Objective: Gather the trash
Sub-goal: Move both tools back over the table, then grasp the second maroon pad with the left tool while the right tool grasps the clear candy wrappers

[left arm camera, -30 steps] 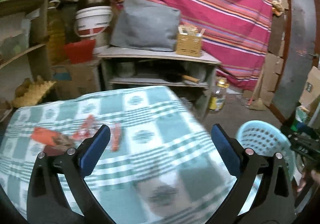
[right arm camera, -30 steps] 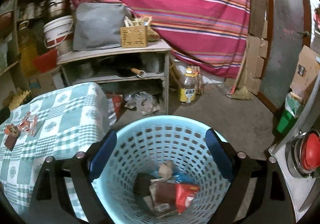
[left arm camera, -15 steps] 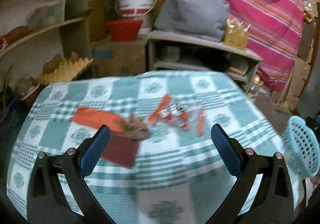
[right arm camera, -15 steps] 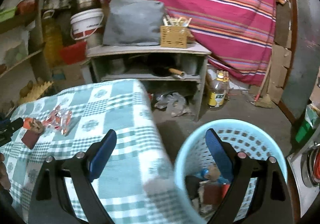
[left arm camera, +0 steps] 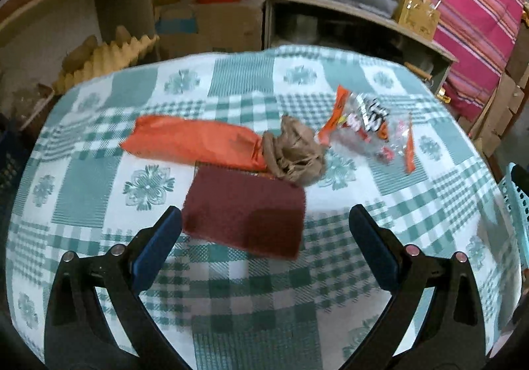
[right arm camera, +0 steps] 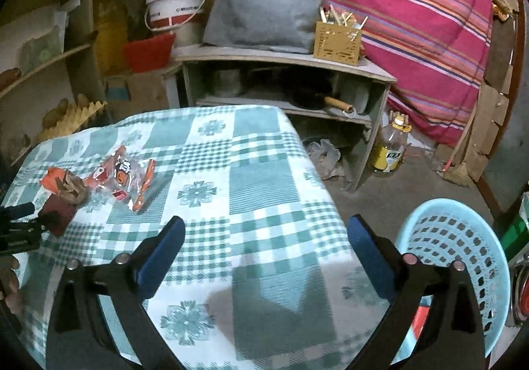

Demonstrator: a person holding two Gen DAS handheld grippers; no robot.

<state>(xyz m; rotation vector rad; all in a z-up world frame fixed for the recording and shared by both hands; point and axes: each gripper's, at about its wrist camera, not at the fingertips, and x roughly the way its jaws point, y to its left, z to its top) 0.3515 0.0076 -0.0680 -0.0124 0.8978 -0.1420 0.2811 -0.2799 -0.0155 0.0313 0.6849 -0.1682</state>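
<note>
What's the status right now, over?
Left gripper open, empty, nearing flat dark red pad. Right gripper open, empty, over checked tablecloth. Light blue plastic basket beside table. Nothing blocking.

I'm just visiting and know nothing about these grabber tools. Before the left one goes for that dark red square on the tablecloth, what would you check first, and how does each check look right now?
1. Left gripper jaws open and empty: ok.
2. Dark red square lined up between the jaws: ok, it lies just ahead of them.
3. Square free of other litter: not ok, the crumpled brown paper and the orange wrapper touch or overlap its far edge.
4. Right gripper out of the way: ok, open and empty over the near right part of the table.
5. Blue basket within reach: ok, on the floor beside the table.
6. Room left in the basket: cannot tell.
</note>
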